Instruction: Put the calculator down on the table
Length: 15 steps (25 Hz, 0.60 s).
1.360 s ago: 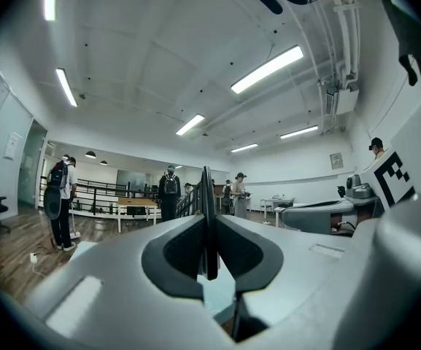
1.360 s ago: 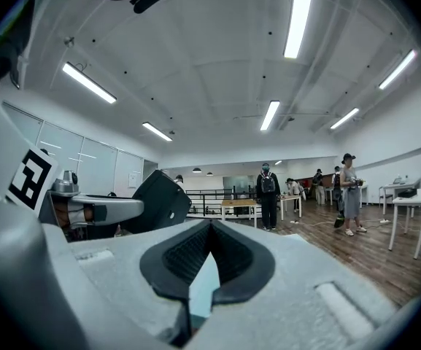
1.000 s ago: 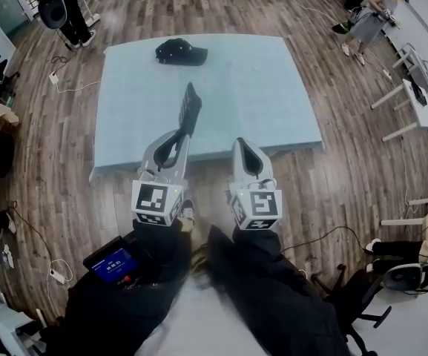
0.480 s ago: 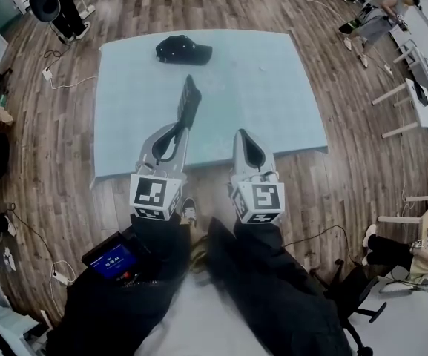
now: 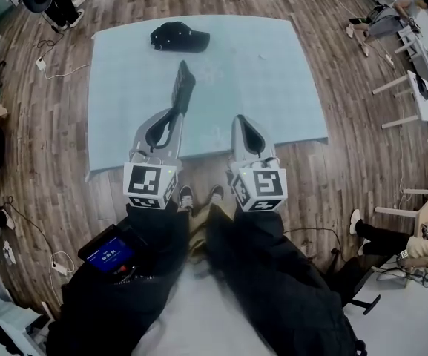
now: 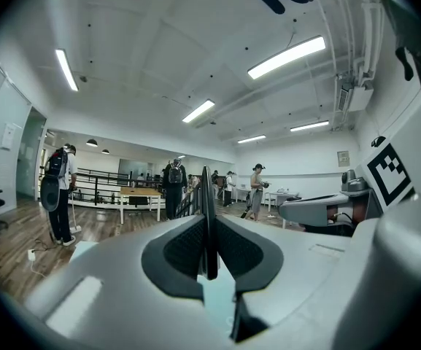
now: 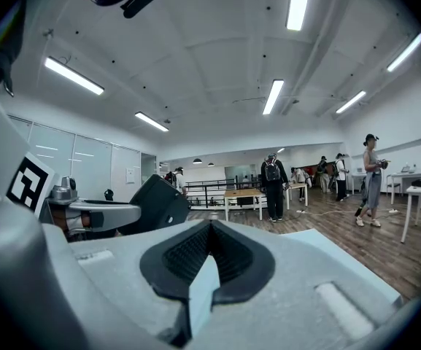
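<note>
Pale blue table (image 5: 273, 87) on wood-plank floor (image 5: 50, 162); black cap (image 5: 178, 37) near far edge.

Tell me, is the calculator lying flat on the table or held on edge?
On edge: the left gripper clamps the calculator, a thin upright slab between its fingers.

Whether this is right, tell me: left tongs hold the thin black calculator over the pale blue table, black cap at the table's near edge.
Not quite. The head view shows the black cap at the pale blue table's far edge; the left tongs do hold the thin black calculator over it.
</note>
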### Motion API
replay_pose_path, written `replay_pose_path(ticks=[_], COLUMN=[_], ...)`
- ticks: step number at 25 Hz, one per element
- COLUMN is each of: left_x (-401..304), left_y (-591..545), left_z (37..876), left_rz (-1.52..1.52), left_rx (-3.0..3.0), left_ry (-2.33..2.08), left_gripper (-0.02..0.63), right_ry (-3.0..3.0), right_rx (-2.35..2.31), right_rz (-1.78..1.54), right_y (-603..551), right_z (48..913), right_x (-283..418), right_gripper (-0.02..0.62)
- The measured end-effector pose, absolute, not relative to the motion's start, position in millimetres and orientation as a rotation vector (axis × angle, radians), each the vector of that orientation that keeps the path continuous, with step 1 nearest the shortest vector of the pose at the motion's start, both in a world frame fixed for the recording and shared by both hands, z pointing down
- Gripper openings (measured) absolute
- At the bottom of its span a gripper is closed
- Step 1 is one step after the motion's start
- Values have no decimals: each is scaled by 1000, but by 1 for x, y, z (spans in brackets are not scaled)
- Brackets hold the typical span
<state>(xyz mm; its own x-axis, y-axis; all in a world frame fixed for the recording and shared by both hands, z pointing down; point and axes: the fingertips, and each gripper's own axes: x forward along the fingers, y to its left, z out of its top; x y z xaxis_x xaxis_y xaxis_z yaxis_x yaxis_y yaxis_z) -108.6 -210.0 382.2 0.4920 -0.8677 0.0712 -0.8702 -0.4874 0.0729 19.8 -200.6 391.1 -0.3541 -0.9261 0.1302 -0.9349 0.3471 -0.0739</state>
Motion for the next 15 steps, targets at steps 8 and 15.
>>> replay_pose_path(ticks=[8,15], left_x=[-94,-62], left_y=[-228,-258], left_z=[393,430], left_rz=[133,211], left_rx=[2619,2575], left_ry=[-1592,-1604], left_gripper=[44,44], right_ry=[-2589,-2587], right_rx=[1696,1678], right_rz=[218,290], right_y=[-231,-260], right_z=[396,430], right_x=[32,69], right_gripper=[-2,-2])
